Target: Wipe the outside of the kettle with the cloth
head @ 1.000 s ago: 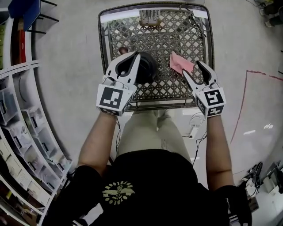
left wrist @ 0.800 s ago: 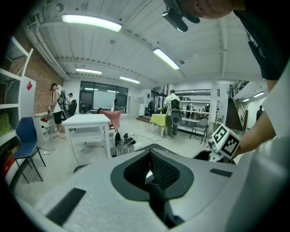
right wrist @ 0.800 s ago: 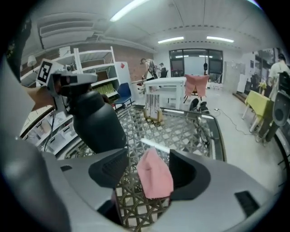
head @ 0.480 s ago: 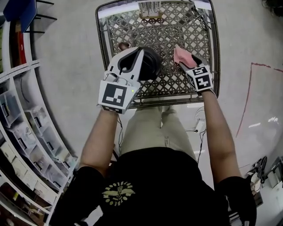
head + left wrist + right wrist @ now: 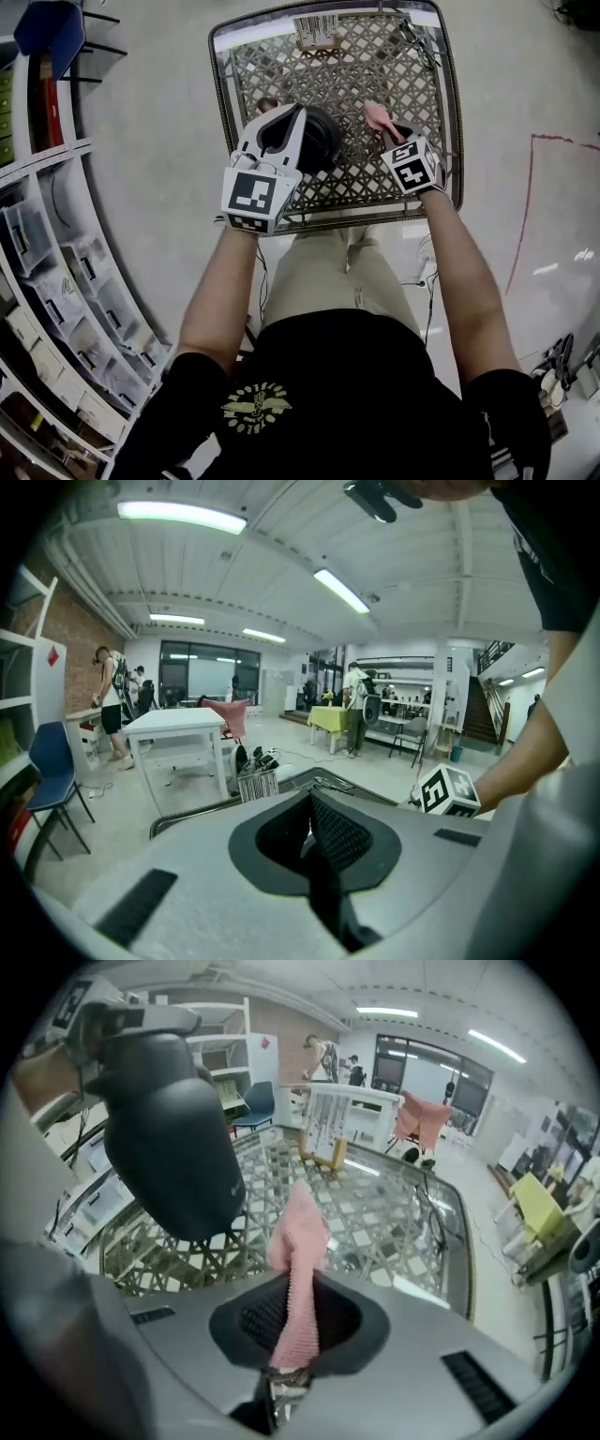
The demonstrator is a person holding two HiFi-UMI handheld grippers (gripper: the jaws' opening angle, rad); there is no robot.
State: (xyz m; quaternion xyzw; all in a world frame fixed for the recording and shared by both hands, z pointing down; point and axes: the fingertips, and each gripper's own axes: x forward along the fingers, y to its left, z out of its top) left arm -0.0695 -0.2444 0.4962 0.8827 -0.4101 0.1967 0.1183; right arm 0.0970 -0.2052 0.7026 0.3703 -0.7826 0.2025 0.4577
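**Item 1, kettle** (image 5: 323,141): black, matt, with a rounded body. It hangs clear of the lattice table (image 5: 375,56) beneath it; the right gripper view shows wire mesh under its base. Its position has hardly changed from a second ago.

**Item 2, left gripper** (image 5: 296,112): sits directly above the kettle, towards its left side. The jaws are drawn together. Its own view shows no part of the kettle between the pads, so its hold on the handle is inferred from the kettle's raised hang, not seen.

**Item 3, cloth** (image 5: 378,116): pink and knitted-looking. A second ago it lay flat on the mesh, well right of the kettle. Now it stands up in a bunched tongue just right of the kettle, not touching it.

**Item 4, right gripper** (image 5: 392,131): a second ago its jaws were spread beside the cloth. Now they are clamped on the cloth's lower end, close to the kettle's right flank.

**Assessment:** the cloth has been picked up; wiping has not begun. The next move is probably to lay the free fold against the kettle's right wall and stroke down. The free length is short, so the jaw tips may scrape the body.
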